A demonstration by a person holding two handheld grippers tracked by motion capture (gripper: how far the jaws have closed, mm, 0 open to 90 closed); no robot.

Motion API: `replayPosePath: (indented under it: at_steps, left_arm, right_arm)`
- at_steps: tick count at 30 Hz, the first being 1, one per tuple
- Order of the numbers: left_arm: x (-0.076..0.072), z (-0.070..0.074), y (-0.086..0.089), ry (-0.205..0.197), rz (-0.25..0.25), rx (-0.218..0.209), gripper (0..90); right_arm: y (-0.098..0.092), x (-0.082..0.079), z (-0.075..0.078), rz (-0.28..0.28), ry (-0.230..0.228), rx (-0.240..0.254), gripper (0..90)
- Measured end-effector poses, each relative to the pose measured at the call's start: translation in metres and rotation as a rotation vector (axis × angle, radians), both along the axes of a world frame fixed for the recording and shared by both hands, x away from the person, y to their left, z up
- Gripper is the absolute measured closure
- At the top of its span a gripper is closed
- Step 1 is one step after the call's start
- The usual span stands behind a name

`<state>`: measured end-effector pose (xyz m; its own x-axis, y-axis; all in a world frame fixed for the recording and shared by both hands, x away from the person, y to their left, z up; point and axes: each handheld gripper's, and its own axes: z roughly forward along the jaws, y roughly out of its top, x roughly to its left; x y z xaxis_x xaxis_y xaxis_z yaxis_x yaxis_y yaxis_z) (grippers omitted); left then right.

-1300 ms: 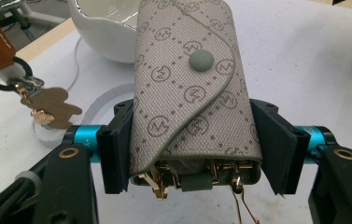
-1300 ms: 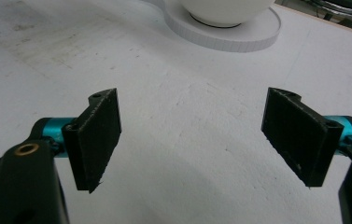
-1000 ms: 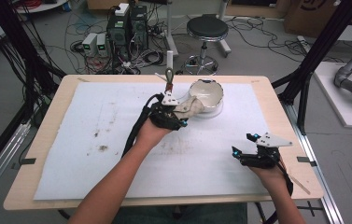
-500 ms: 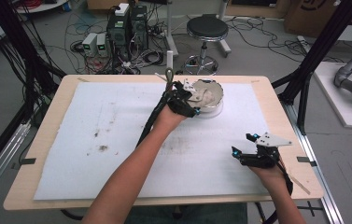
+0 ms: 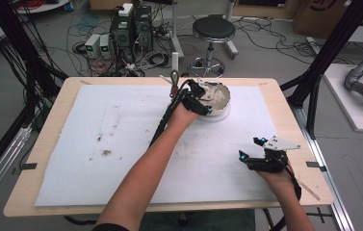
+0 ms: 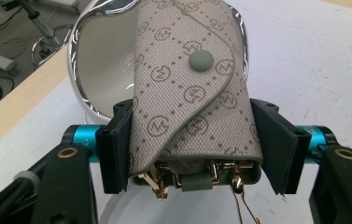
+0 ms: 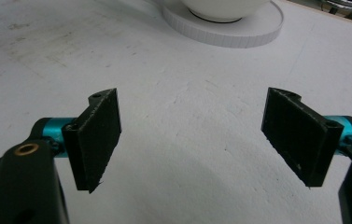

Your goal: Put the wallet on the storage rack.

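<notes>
Grey key pouch clamped in left claw, over bowl rim

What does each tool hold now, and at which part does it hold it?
The left tool grips a grey patterned key pouch by its two sides, near the open end where the gold hooks hang. The right tool is open and holds nothing.

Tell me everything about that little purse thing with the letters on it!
The key pouch is beige-grey woven fabric, printed with circled M logos and dotted diamonds. Its curved flap is snapped shut by a round grey button. Gold hooks and a clasp hang from its open bottom end. The left gripper squeezes it from both sides, holding it over the shiny-rimmed white bowl at the table's far edge.
</notes>
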<state>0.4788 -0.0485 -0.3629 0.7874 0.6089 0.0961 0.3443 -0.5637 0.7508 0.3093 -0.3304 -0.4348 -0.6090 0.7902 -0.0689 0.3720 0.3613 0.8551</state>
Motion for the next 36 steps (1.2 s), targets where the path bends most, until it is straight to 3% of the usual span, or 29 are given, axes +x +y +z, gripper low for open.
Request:
replayPosePath:
  at_steps: [9,14,21,25,36]
  left_arm:
    - [0.007,-0.005,-0.004,-0.011,0.026,0.013,34.8]
    - [0.012,-0.005,-0.003,-0.010,0.036,-0.049,32.5]
    - [0.010,-0.001,0.000,-0.027,0.051,-0.057,28.5]
    - [0.004,0.005,0.008,-0.046,0.048,-0.061,25.6]
    - [-0.027,0.013,0.041,-0.066,-0.011,-0.153,23.8]
  right_arm:
    - [0.000,-0.001,0.001,0.000,-0.002,0.002,20.3]
    - [0.001,-0.001,0.001,0.004,0.002,0.002,20.3]
    - [0.003,-0.001,0.001,0.011,-0.006,-0.001,20.3]
    - [0.003,-0.001,0.001,0.012,-0.008,0.001,20.3]
    - [0.006,-0.003,0.002,0.013,-0.007,-0.005,20.3]
